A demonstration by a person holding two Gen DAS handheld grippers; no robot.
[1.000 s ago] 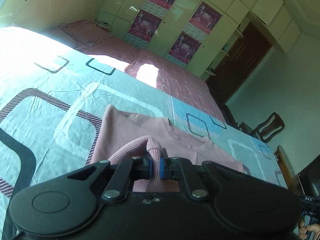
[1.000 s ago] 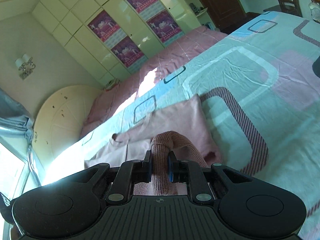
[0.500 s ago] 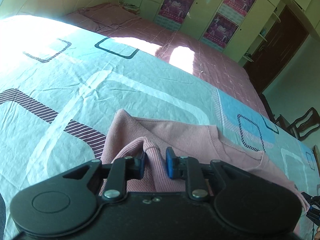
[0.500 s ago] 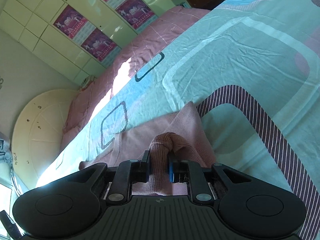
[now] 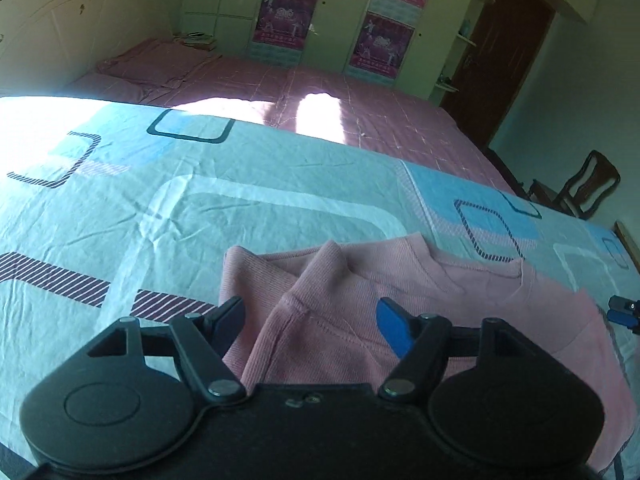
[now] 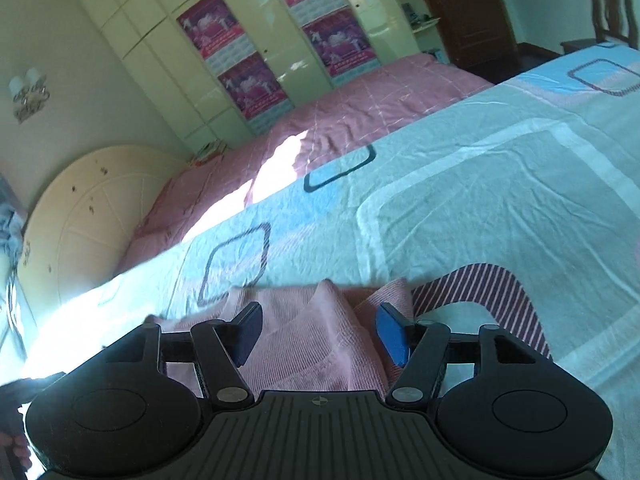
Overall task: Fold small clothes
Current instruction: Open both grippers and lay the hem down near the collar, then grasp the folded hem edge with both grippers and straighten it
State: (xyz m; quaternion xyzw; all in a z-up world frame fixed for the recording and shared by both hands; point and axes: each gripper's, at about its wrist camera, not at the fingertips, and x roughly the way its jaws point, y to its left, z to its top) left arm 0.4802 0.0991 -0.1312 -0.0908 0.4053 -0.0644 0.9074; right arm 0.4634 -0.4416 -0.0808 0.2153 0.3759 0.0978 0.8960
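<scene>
A small pink ribbed sweater lies on the patterned bedsheet, folded over itself with its neckline toward the far side. My left gripper is open, its jaws wide apart over the sweater's left part, where a pinched ridge of cloth stands up between them. The sweater also shows in the right wrist view. My right gripper is open over its right end, with a raised peak of cloth between the jaws. The right gripper's tip shows at the right edge of the left wrist view.
The bed has a light blue sheet with striped and square patterns. A pink quilt lies beyond it. A cream headboard, wardrobes with posters, a dark door and a wooden chair stand around the bed.
Both grippers were shut on folds of the sweater a second ago. Both have lowered toward the bed and opened, letting the cloth go onto the sweater.
</scene>
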